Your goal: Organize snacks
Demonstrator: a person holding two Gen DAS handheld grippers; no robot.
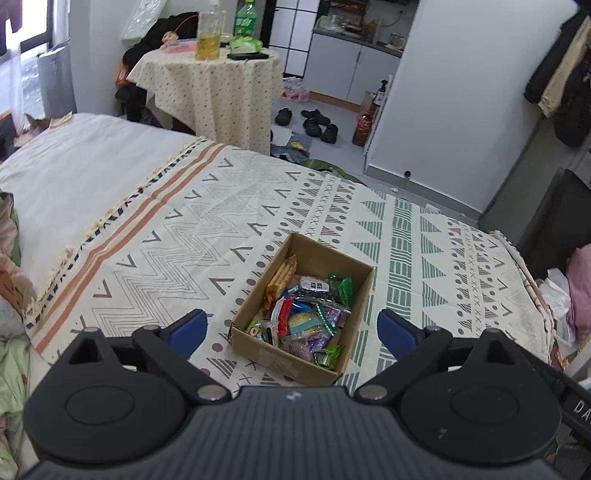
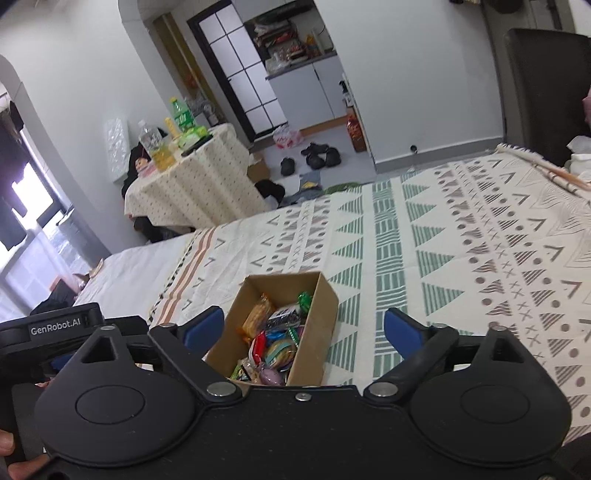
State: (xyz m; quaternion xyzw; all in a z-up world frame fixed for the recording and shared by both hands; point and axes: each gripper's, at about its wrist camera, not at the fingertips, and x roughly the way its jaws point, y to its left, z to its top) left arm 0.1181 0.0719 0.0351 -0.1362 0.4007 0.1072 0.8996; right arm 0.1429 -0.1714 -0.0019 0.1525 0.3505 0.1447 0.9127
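The box [image 1: 301, 308] of snacks [image 1: 306, 314] sits mid-bed, nearer the foot edge; left gripper [image 1: 291, 332] and right gripper [image 2: 303, 332] hover above, jaws wide, empty; nothing lies loose, so I'd finish by withdrawing gently.

Far beyond the fingers we saw a round cloth-covered table [image 1: 210, 85] holding a green soda bottle [image 1: 246, 18], black shoes [image 1: 319, 123] on the floor, and a patterned bedspread [image 1: 424, 236] beneath.
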